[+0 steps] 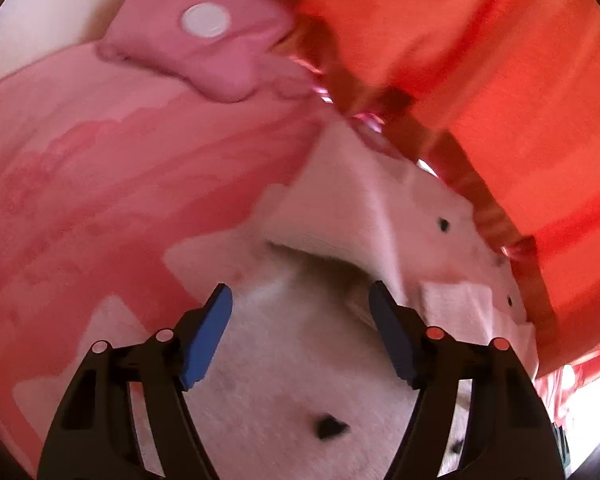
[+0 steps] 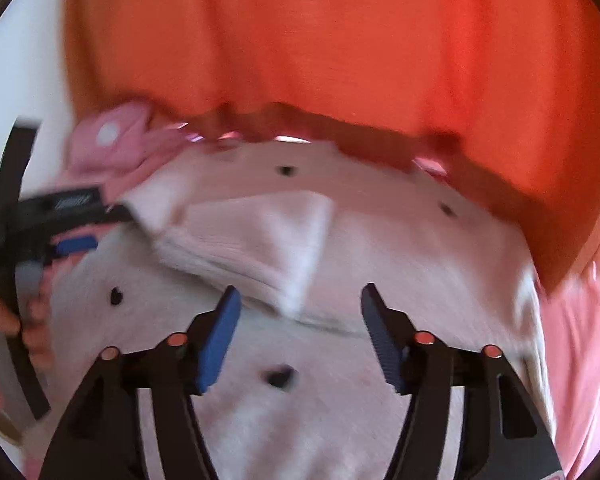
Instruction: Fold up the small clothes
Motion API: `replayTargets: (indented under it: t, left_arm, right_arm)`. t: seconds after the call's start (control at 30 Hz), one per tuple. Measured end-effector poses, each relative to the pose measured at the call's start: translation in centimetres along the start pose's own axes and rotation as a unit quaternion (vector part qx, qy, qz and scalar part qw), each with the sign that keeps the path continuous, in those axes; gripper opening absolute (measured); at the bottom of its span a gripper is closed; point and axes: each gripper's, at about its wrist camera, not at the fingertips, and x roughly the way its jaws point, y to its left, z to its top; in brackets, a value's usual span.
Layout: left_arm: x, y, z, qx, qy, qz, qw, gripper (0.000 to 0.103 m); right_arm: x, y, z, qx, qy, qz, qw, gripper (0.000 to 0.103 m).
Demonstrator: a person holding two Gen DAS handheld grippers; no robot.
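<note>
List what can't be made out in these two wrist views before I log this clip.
- White garment: outline cut off by the frame bottom and both grippers, both views.
- Dark marks: motion blur, shape unclear.
- Pink cloth: type unclear; blurred, partly under the orange fabric.
- Left gripper: mostly cut off at the right view's left edge.
- Surface underneath: covered by fabrics.

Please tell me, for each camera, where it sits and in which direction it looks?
Left wrist: sits on the left gripper, looking down along open jaws at the white garment; no hand shows.
Right wrist: sits on the right gripper, jaws open, same downward look; a hand shows at left.
Shared: white garment, pink cloth, orange fabric.
</note>
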Motion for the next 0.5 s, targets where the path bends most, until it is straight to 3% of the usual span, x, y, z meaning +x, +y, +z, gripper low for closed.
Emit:
replayTargets:
  t: [0.13,0.2,0.23,0.3,0.37,0.4,0.43,0.5]
  left_arm:
    - [0.9,1.3,0.7,-0.027,0.015,0.015,0.9994,0.067]
    - [1.3,1.6,0.9,-0.034,0.016,0.014,0.9992,0.066]
    - [1.1,1.6,1.0,-0.033,0.018,0.015,0.9992,0.065]
    - [0.6,1.6,1.1,-0.045,0.016,0.008,0.9988,0.061]
    - [-0.8,1.6,1.3,-0.066,0.006,-0.031,0.9973,0.061]
    - [-1.5,1.4,1.5,-0.079,0.001,-0.079,0.9937,0.062]
    - [-1.7,1.5,1.6,-0.092,0.0,-0.124,0.9879,0.064]
    - [-1.2,1.5,1.4,-0.123,0.018,-0.205,0.9709,0.08]
  right_arm:
    - [4.0,2.3,1.0,-0.018,0.03,0.009,0.999,0.062]
    - [5.3,2.1,1.2,-0.006,0.044,0.023,0.999,0.031]
    - [5.1,1.3,1.4,0.021,0.041,0.038,0.998,0.009]
    - [3.3,-2.5,2.1,0.125,0.02,0.083,0.989,0.01]
    - [1.3,-6.5,2.3,0.206,-0.011,0.103,0.973,0.009]
    - [0.3,-9.1,1.9,0.252,-0.027,0.102,0.962,0.009]
    - [0.0,-11.1,1.3,0.286,-0.031,0.098,0.953,0.01]
    - [1.1,-14.4,-1.0,0.335,0.0,0.074,0.939,0.014]
